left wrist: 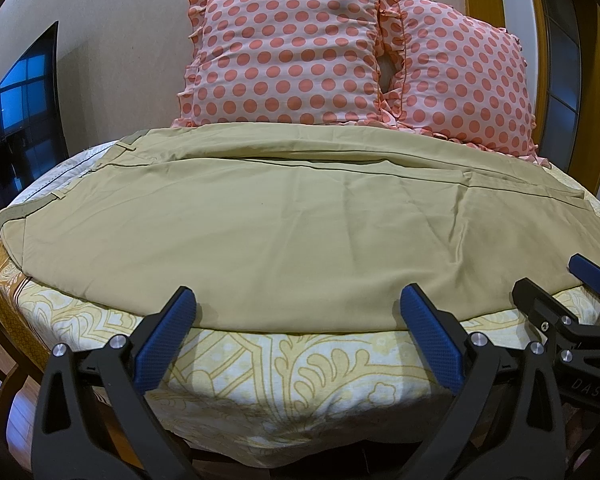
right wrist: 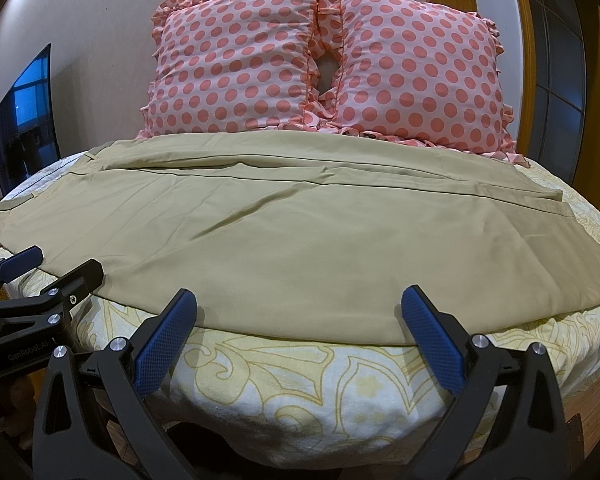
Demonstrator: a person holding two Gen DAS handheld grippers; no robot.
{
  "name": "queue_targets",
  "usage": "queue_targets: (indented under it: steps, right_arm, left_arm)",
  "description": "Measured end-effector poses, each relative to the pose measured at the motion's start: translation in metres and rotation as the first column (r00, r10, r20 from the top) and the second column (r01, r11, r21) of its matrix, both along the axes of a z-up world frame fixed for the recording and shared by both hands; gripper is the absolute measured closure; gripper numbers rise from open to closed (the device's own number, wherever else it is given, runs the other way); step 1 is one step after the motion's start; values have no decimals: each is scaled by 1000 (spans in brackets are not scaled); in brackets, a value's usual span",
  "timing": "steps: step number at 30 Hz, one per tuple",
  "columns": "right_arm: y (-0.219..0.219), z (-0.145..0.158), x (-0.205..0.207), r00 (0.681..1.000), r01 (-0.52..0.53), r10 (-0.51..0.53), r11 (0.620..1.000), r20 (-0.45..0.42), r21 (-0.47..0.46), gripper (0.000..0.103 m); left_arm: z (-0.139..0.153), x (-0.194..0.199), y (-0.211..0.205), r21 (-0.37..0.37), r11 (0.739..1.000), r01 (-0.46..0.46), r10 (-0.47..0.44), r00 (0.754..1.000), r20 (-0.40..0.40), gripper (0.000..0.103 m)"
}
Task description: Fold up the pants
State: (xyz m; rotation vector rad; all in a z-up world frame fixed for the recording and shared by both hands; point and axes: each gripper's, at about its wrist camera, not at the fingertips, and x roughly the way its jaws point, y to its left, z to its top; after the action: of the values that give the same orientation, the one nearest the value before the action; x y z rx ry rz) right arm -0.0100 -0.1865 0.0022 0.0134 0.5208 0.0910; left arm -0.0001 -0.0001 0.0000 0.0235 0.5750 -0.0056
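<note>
- pants (left wrist: 284, 216) lie spread across the bed (left wrist: 284, 364), khaki, already doubled leg over leg by the look of the long seam lines running side to side; waistband with belt loops sits at my left, leg hems at my right.
- near long edge of the pants runs just past my fingertips, along the front of the patterned bedsheet (right wrist: 300, 376).
- left hand-held gripper (left wrist: 298, 332) has its jaws wide apart with nothing between them, hovering at the bed's front edge and just short of the cloth.
- right hand-held gripper (right wrist: 300, 332) is likewise spread apart and empty, near the same front edge, and it shows at the right border of the left wrist view.
- two polka-dot pillows (right wrist: 328, 60) stand against the wall behind the pants, with the far edge of the cloth right up against them.
- i judge the lengthwise fold done and the crosswise fold not yet begun.
- next move, as i read it, calls for both grippers to shift toward the hem end, pinch both layers together at the near and far corners, and carry them over to the waistband.
- risk i see: catching only the top layer, or dragging the bedsheet along with it.
</note>
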Motion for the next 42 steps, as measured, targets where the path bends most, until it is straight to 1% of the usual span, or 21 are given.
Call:
queue_targets:
  steps: [23,26,29,33,35,36,38,39,41,42]
  right_arm:
    - [0,1,1,1000,-2,2,1000,12,1,1]
    - [-1,4,0,999,-8,8,1000,40,0,1]
    - [-2,1,-3,997,-17,17,1000,77,1,1]
    - [-6,0,-3,996,-55,55,998,69,6,1]
    - [-11,4,4,995,-87,86,996,40,12,1]
    - [-18,9,10,996,-91,91,995,11,30,1]
    - [-37,24,20,997,-77,77,994,2,83,1]
    - [-58,42,32,998,-57,55,990,13,132,1]
    - [-86,63,54,1000,-1,-2,986,16,168,1]
    - [-107,76,74,999,53,-54,982,3,181,1]
  left_arm:
    - [0,0,0,1,1000,1,-1,1000,2,2]
    - [0,0,0,2,1000,3,-3,1000,0,2]
    - [0,1,1,3,1000,14,-14,1000,-7,2]
    - [2,4,2,3,1000,31,-31,999,-16,2]
    - [8,8,3,10,999,34,-34,999,-20,2]
    - [9,8,2,17,999,33,-33,999,-19,2]
    - [21,6,2,41,999,30,-30,999,11,2]
    - [32,8,1,50,998,28,-30,999,44,2]
    - [48,16,1,62,998,11,-16,997,80,2]
    - [59,27,1,65,998,-6,0,995,97,2]
